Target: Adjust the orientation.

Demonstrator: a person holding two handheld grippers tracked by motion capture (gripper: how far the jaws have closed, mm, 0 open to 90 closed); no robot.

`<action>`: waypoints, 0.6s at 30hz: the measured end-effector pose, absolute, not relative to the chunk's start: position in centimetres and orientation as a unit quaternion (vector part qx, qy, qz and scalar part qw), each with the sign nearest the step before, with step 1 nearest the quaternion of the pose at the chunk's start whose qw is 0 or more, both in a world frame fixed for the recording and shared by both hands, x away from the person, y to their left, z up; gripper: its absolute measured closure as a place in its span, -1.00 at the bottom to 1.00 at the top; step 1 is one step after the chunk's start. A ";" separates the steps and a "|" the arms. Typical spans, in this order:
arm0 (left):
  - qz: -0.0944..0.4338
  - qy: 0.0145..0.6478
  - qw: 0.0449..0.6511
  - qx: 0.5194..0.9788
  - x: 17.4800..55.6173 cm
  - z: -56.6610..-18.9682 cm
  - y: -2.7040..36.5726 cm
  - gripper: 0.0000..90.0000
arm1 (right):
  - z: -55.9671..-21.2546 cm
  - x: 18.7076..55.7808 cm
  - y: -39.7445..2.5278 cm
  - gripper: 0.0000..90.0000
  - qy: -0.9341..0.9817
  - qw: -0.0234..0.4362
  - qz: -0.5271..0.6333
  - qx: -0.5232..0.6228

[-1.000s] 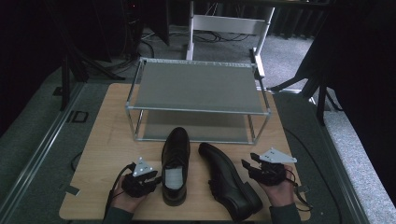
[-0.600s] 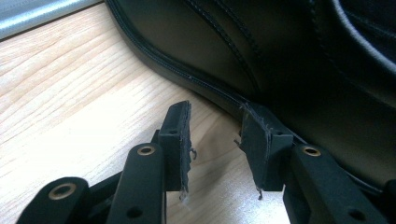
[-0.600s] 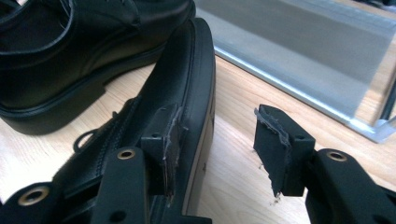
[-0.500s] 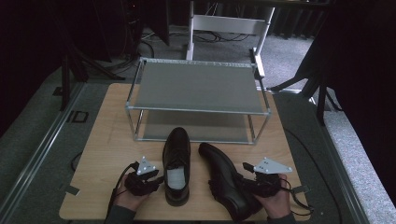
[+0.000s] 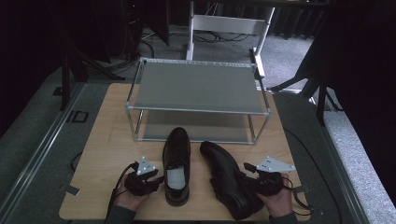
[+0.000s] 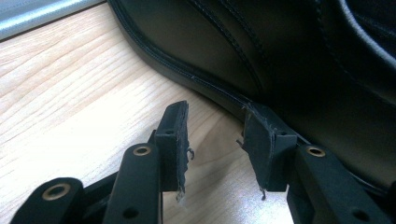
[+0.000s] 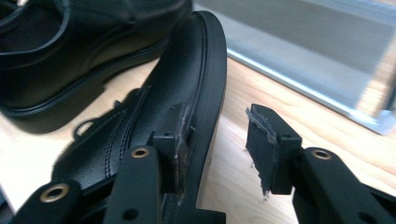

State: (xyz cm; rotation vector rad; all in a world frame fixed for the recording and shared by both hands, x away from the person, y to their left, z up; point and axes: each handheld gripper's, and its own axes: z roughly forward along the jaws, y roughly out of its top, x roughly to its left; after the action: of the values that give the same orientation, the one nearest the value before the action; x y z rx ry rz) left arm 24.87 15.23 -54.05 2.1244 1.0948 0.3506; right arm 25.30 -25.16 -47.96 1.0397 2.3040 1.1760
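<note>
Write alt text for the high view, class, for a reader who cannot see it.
Two black shoes lie on a wooden table: the upright shoe at left, the tipped shoe at right. An open left hand-held gripper sits beside the upright shoe, and an open right hand-held gripper straddles the tipped shoe's sole edge. A two-tier metal rack stands behind them.

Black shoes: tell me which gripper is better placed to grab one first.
Right. The right gripper is open with the tipped shoe's sole edge already between its jaws; the left gripper is open beside the upright shoe.
</note>
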 end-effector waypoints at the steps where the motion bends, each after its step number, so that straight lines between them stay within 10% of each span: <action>1: 0.135 0.424 0.355 0.822 24.9 -54.1 15.2 0.34 | -47.9 25.4 -25.3 0.31 0.813 0.182 0.412 0.368; 18: 0.132 0.424 0.360 0.821 25.0 -54.2 15.4 0.31 | -49.0 28.9 -28.6 0.61 0.808 0.193 0.366 0.420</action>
State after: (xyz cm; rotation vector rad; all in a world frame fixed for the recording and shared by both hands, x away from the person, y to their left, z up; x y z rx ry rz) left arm 25.00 15.40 -54.20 2.1158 1.0924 0.3413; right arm 28.92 -28.59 -48.96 1.1776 2.2667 1.0273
